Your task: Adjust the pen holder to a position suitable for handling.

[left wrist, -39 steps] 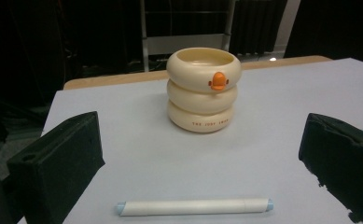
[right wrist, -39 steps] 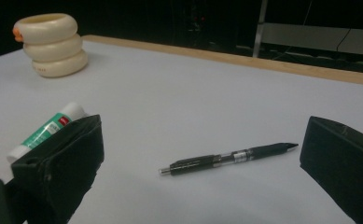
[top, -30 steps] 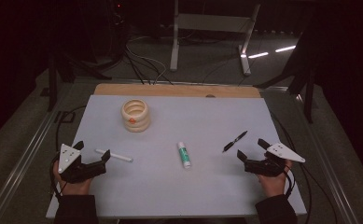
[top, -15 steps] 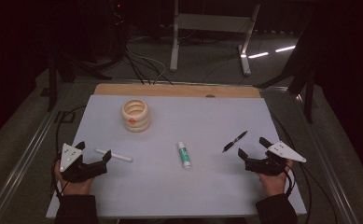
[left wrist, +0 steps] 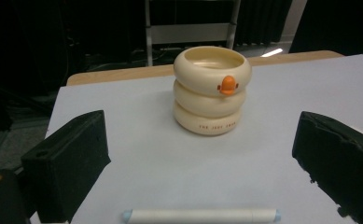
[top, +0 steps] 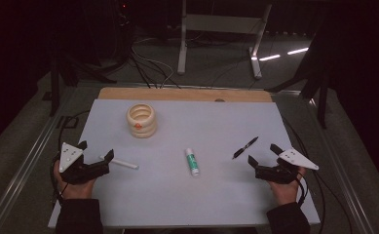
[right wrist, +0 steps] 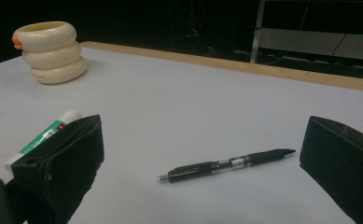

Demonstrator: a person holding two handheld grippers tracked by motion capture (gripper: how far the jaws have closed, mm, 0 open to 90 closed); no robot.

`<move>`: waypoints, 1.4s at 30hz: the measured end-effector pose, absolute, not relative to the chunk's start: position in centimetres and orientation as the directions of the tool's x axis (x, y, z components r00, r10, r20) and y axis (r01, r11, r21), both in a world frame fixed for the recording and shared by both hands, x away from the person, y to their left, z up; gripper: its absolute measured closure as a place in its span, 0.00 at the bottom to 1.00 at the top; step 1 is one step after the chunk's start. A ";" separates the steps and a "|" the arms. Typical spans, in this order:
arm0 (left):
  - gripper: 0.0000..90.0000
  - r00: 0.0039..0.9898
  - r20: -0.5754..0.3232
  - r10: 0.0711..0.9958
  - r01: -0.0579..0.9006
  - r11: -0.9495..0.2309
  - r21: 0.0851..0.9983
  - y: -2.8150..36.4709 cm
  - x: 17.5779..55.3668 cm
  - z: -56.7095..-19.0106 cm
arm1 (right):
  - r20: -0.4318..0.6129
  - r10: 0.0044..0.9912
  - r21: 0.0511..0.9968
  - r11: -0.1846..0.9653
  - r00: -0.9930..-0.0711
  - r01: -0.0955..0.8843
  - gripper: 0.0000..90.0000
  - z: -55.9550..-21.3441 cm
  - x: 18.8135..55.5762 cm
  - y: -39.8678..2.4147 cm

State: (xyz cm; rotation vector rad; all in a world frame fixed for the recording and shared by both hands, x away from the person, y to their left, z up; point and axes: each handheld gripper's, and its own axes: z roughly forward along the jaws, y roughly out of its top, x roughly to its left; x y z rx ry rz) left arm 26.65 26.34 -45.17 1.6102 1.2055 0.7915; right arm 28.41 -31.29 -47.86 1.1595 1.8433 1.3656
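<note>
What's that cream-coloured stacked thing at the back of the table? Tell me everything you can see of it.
The cream pot looks like three fat rings stacked, smooth and glossy like plastic or glazed ceramic. It is hollow and open at the top, with a small orange beak-like knob on the top ring and tiny lettering on the bottom one. It stands upright on the white tabletop, toward the far left, touching nothing else.

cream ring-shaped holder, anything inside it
The cream holder stands upright with its top open; the part of the inner wall in view looks bare. Its rim hides the bottom, so contents cannot be ruled out.
</note>
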 end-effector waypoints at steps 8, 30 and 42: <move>0.00 0.325 -0.043 0.945 0.343 -0.075 0.936 26.1 28.9 -43.6 | 0.048 0.880 0.943 0.117 -0.473 0.313 0.00 -48.0 28.4 -31.0; 0.00 0.319 -0.065 0.945 0.369 -0.061 0.928 26.1 33.3 -41.5 | 0.057 0.881 0.946 0.102 -0.469 0.306 0.00 -47.9 28.3 -31.1; 0.01 0.305 -0.049 0.951 0.412 -0.085 0.907 25.6 35.3 -41.4 | 0.062 0.882 0.948 0.094 -0.467 0.303 0.00 -47.9 28.3 -31.1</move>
